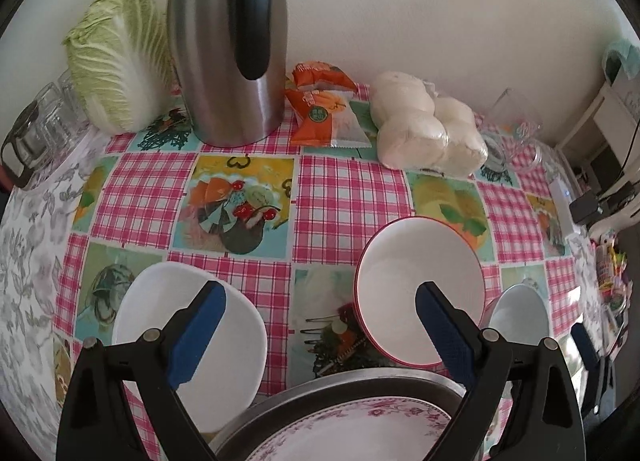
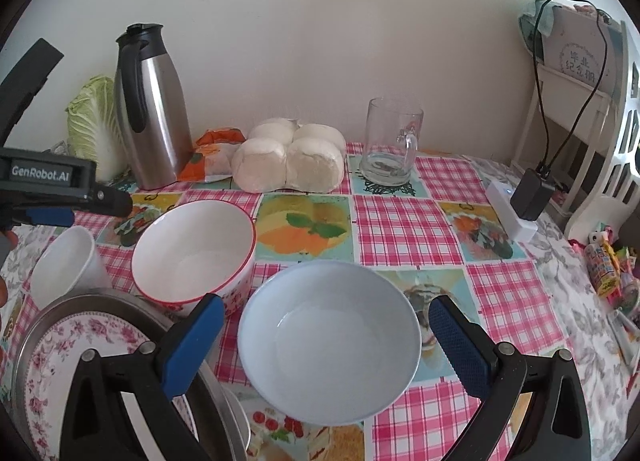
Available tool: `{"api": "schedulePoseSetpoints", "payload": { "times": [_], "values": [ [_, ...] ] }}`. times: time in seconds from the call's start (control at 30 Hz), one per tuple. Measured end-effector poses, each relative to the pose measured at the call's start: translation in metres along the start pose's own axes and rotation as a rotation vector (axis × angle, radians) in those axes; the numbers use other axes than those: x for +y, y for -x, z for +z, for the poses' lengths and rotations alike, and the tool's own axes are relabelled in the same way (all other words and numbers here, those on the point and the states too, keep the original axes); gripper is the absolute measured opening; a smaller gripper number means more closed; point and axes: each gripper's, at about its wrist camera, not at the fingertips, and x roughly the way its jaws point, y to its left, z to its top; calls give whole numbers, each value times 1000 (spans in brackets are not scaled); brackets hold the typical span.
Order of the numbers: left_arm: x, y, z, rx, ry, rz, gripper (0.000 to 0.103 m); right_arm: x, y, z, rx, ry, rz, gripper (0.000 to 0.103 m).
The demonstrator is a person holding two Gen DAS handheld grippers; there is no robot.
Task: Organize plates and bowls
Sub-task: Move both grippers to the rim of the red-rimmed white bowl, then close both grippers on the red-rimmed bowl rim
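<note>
My left gripper (image 1: 320,301) hangs open over the checked tablecloth with nothing between its fingers. A plain white bowl (image 1: 160,325) lies under its left finger and a red-rimmed white bowl (image 1: 400,273) under its right finger. Below them, a floral plate (image 1: 360,429) rests on a metal plate (image 1: 340,385). My right gripper (image 2: 326,311) is open too, its fingers either side of a pale blue bowl (image 2: 328,345) without touching it. Left of that stand the red-rimmed bowl (image 2: 192,249), the white bowl (image 2: 68,265) and the floral plate (image 2: 80,353).
Along the back wall stand a steel thermos jug (image 1: 228,53), a cabbage (image 1: 116,57), orange snack packets (image 1: 324,109), bagged white buns (image 1: 424,125) and a glass mug (image 2: 390,141). A white power strip with a black charger (image 2: 516,205) and a white rack (image 2: 580,101) are at the right.
</note>
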Motion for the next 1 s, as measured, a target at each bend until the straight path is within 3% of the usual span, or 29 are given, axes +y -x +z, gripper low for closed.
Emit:
{"api": "schedulePoseSetpoints", "payload": {
  "times": [0.2,0.33,0.47,0.57,0.7,1.0],
  "values": [
    [-4,-14,1,46,-23,16,95,1,-9,6,13,4,16,103],
    [-8,-25,2,76,-31,18,81,-2,-20,17,48,-30,56,103],
    [-10,-35,4,101,-25,17,74,2,-28,30,69,-27,88,100],
    [-10,-41,5,116,-19,24,65,6,-36,38,96,-30,104,82],
    [-8,-50,3,147,6,5,60,12,-52,42,166,-55,167,64],
    [-7,-66,-1,186,25,-18,36,25,-80,42,294,-76,217,34]
  ]
}}
